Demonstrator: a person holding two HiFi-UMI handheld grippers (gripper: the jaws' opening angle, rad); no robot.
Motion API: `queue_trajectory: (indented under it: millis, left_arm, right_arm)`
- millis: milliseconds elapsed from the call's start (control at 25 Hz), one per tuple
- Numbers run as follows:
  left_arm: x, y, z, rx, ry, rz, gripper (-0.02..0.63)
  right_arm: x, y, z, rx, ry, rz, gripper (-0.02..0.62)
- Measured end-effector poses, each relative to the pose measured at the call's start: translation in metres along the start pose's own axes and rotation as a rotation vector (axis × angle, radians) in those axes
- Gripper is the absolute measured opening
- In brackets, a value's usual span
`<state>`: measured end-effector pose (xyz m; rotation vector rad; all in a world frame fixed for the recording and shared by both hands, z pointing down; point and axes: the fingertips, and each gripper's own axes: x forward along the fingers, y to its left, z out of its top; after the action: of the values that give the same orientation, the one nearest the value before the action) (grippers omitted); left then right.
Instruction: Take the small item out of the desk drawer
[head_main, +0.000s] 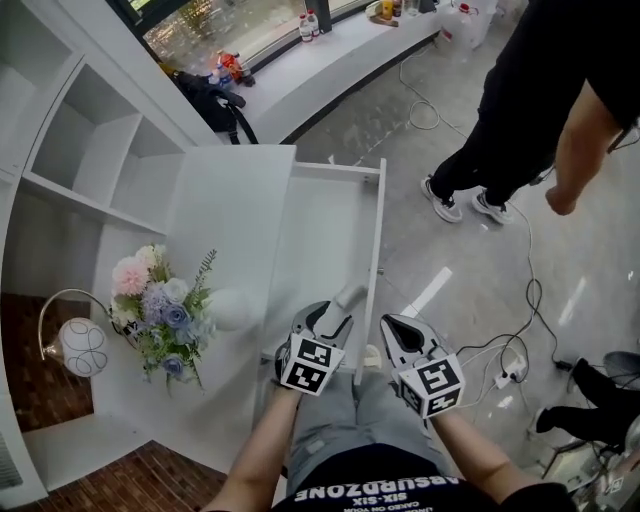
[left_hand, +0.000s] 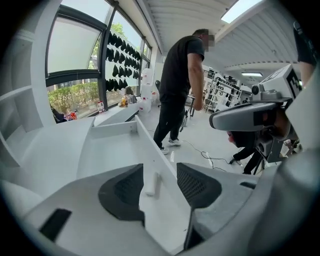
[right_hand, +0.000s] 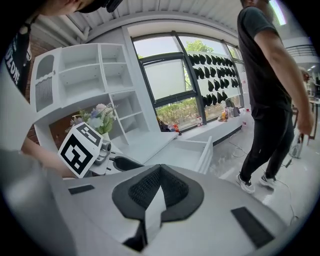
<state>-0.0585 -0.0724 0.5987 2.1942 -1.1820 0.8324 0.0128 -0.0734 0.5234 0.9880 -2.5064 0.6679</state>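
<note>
The white desk drawer (head_main: 372, 240) stands pulled out. A small white stick-shaped item (head_main: 350, 297) lies on its floor near the front wall. My left gripper (head_main: 330, 318) reaches into the drawer just short of the item. In the left gripper view the item (left_hand: 152, 184) lies between the open jaws of the left gripper (left_hand: 160, 168), and neither pad touches it. My right gripper (head_main: 392, 326) hovers outside the drawer's front, beside the left one. In the right gripper view the right gripper (right_hand: 159, 171) is shut with nothing in it.
A flower bouquet (head_main: 165, 310) and a round lamp (head_main: 80, 345) stand on the desktop (head_main: 230, 210) left of the drawer, under white shelves (head_main: 90, 150). A person in black (head_main: 530, 100) stands on the floor to the right. Cables (head_main: 525, 330) trail across that floor.
</note>
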Motion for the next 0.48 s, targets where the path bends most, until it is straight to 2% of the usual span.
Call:
queue_trajectory:
  millis: [160, 480]
  left_arm:
    - [0.016, 0.003, -0.007, 0.004, 0.012, -0.023, 0.192]
    - [0.046, 0.01, -0.027, 0.008, 0.099, -0.048, 0.221]
  right_arm:
    - [0.006, -0.001, -0.002, 0.005, 0.007, -0.001, -0.002]
    - [0.015, -0.009, -0.003, 0.021, 0.016, -0.014, -0.002]
